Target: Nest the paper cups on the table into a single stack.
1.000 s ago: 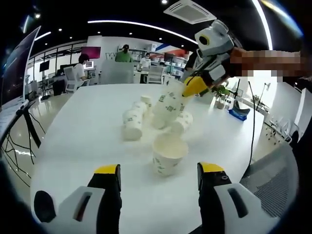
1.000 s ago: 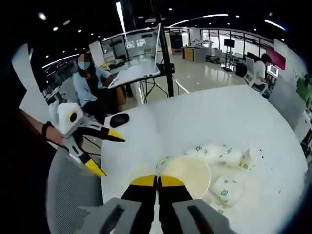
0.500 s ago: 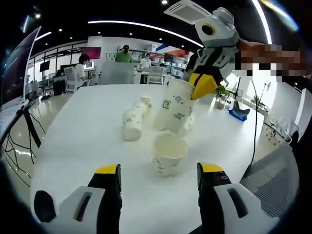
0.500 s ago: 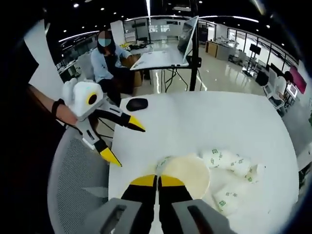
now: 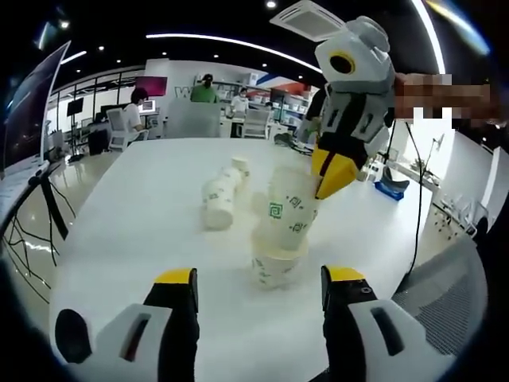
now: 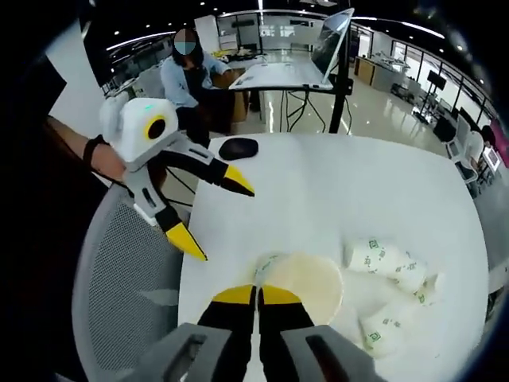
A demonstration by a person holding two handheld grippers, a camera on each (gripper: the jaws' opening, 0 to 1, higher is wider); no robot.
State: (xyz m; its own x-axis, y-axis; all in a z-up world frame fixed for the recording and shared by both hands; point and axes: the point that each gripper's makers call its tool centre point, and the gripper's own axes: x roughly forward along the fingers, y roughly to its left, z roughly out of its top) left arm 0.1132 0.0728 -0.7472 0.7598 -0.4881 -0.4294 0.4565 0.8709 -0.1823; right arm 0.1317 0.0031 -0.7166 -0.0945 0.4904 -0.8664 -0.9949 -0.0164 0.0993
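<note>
the right gripper [image 5: 334,171] pinches the rim of a white paper cup with green print [image 5: 290,211], its base sitting in an upright white paper cup [image 5: 274,267] on the white surface [image 5: 143,231]. the left gripper [image 5: 258,290] fingers gape, holding nothing. stacked cups [image 5: 221,193] lie toppled nearby.

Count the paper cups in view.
At least 5: one held cup pinched by the right gripper, an upright cup under it, a lying pair apparently nested on the table, and another lying cup nearby. More may be hidden.
</note>
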